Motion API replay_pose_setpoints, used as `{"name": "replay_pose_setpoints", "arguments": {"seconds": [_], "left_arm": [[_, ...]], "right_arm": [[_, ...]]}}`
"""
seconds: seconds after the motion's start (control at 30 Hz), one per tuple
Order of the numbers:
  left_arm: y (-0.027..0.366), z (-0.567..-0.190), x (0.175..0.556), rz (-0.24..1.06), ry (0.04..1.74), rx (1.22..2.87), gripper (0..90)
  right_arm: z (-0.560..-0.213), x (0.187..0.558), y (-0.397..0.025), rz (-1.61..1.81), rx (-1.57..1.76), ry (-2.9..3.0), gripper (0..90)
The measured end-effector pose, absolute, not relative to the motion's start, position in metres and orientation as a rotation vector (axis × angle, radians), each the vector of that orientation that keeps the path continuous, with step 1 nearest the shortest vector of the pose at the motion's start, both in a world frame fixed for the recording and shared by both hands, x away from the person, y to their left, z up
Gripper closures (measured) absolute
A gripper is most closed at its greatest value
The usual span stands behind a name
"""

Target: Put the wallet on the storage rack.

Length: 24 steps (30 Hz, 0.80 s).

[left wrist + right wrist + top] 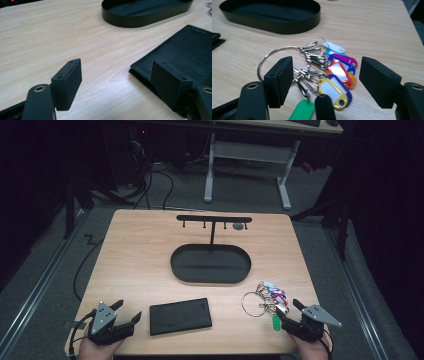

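Observation:
A large metal key ring (251, 303) (265, 58) lies at the table's front right, carrying several coloured plastic key tags (275, 301) (337, 75). My right gripper (289, 314) (325, 82) stands open just in front of the tags, its jaws to either side of them without touching. A flat black case (180, 316) (190, 52) lies at the front centre. My left gripper (126, 312) (117, 85) rests open at the front left, its right jaw over the near corner of the case. A black oval tray (210, 263) (147, 12) (272, 15) with a hook stand (214, 220) sits mid-table.
The wooden table (140, 255) has bare surface on its left and far sides. A small dark round object (239, 226) lies by the stand's right end. Beyond the table stand a white desk frame (245, 155) and cables (150, 185) on the floor.

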<state>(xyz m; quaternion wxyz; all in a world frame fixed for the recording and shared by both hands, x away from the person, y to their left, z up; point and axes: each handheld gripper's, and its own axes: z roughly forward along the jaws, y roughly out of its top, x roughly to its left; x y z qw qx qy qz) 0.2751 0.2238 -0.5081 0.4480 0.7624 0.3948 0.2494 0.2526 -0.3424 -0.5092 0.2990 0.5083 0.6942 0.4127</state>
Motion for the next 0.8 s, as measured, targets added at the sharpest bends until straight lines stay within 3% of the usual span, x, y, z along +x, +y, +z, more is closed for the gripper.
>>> {"name": "replay_pose_setpoints", "arguments": {"seconds": [0.2,0.57,0.67,0.7,0.8], "left_arm": [[0.214,-0.509,0.275,0.622,0.914,1.907,26.3],[0.195,-0.505,0.269,0.494,0.852,1.955,32.9],[0.182,-0.499,0.262,0.429,0.810,1.927,45.9],[0.175,-0.498,0.259,0.416,0.792,1.924,45.9],[0.150,-0.499,0.249,0.408,0.686,1.991,60.4]], "right_arm": [[-0.508,0.249,-0.347,1.121,1.370,1.780,27.1],[-0.509,0.248,-0.347,1.134,1.351,1.805,29.4],[-0.511,0.251,-0.346,1.144,1.346,1.815,29.4],[-0.512,0.252,-0.346,1.147,1.353,1.818,29.4],[-0.513,0.253,-0.346,1.156,1.360,1.820,29.5]]}}
